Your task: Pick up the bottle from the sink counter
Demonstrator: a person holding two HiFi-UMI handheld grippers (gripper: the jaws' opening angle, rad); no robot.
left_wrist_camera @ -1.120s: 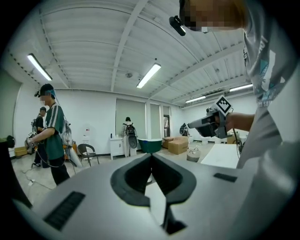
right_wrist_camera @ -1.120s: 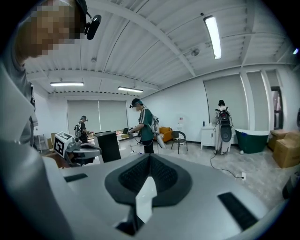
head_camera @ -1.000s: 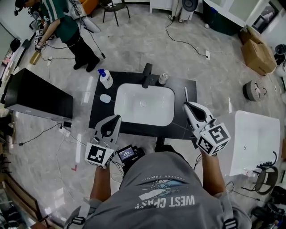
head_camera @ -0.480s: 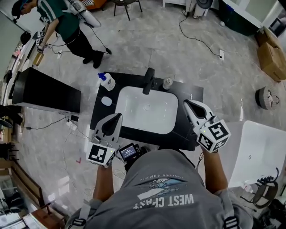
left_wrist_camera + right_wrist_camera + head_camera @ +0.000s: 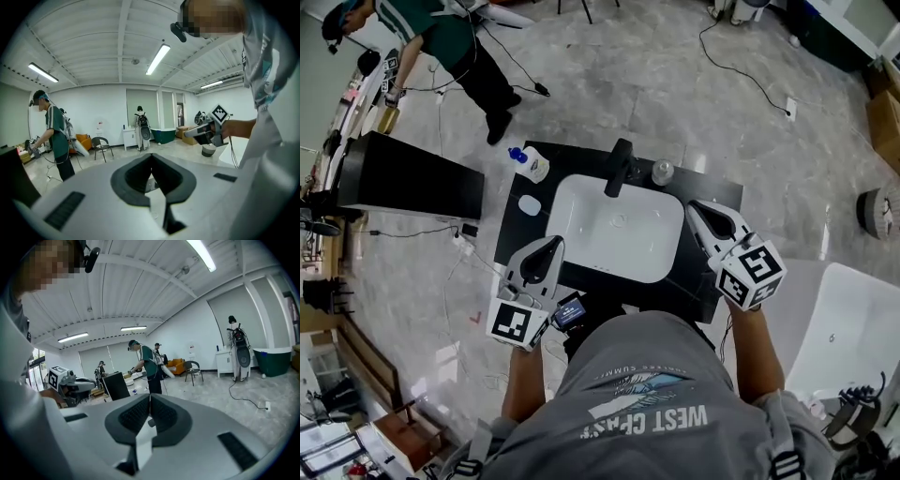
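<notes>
A white bottle with a blue pump (image 5: 532, 164) stands on the back left corner of the black sink counter (image 5: 712, 281). A small capped bottle (image 5: 662, 172) stands right of the black faucet (image 5: 619, 167). My left gripper (image 5: 553, 246) hovers over the counter's front left, by the white basin (image 5: 581, 239), jaws together and empty; its own view shows them meeting (image 5: 151, 158). My right gripper (image 5: 697, 208) hangs over the counter at the basin's right rim, also shut on nothing (image 5: 149, 399). Neither touches a bottle.
A white soap bar (image 5: 530, 204) lies left of the basin. A black cabinet (image 5: 412, 183) stands to the left, with a person in green (image 5: 441, 37) beyond it. A white tub (image 5: 853, 328) is at the right. Cables cross the floor.
The person has stepped closer to the counter. Both grippers have moved forward, and the right one has drawn in from the counter's right part to the basin's right rim. Jaws are unchanged.
</notes>
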